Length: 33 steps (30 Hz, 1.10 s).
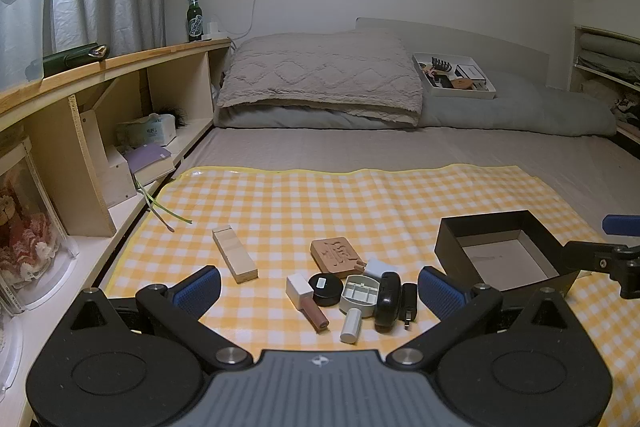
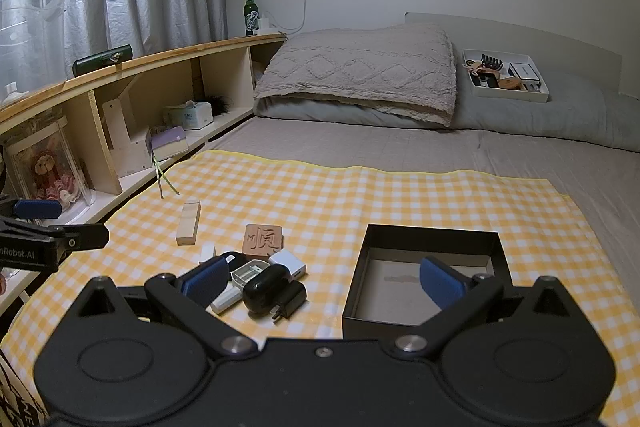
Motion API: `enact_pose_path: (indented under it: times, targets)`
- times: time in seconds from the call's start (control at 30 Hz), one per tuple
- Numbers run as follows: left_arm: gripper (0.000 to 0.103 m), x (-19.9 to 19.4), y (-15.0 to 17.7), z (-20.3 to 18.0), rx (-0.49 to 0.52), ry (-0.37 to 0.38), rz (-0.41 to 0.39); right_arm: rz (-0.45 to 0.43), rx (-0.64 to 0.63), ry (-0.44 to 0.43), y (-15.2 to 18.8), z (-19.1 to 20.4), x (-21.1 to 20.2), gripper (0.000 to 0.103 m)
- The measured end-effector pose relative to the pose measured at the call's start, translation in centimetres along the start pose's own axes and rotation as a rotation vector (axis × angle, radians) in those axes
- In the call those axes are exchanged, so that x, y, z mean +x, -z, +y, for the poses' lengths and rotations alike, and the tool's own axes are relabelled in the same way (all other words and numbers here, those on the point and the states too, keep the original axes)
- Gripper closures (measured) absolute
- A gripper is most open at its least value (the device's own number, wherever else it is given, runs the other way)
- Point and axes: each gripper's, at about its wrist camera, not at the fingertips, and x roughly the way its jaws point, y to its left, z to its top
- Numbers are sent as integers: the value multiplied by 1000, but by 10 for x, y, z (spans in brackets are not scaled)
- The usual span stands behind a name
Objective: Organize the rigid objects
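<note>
The small rigid objects lay clustered on the checked mat point(image 1: 360, 195) spread over the bed, just left of one empty black box point(image 2: 428, 279) that stood open-topped beside them. Counted in the left wrist view: one carved wooden tile point(image 1: 336, 254), one white adapter point(image 1: 378, 267), one round black tin point(image 1: 327, 289), one grey compartment case point(image 1: 360, 294), one glossy black case point(image 1: 388, 301), one black plug point(image 1: 409, 303), one white cylinder point(image 1: 351, 325) and one white-capped brown tube point(image 1: 308, 301), all touching or nearly so; one pale wooden block point(image 1: 234, 253) lay well apart to the left.

The left gripper point(image 1: 320, 293) hovered wide open and empty over the pile; the right gripper point(image 2: 322, 281) was likewise spread wide, holding nothing, near the box.

The work looked unstarted. An outlying piece such as the black plug seemed the wiser first pick, gripped across its narrow sides without nudging neighbours.
</note>
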Motion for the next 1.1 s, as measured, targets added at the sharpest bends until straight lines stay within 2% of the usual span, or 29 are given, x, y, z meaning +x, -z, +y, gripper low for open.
enact_pose_path:
  times: [1.1]
  targets:
    - [0,0,0,0,-2,0,1,-4,-7,-4,3,0,-1,0]
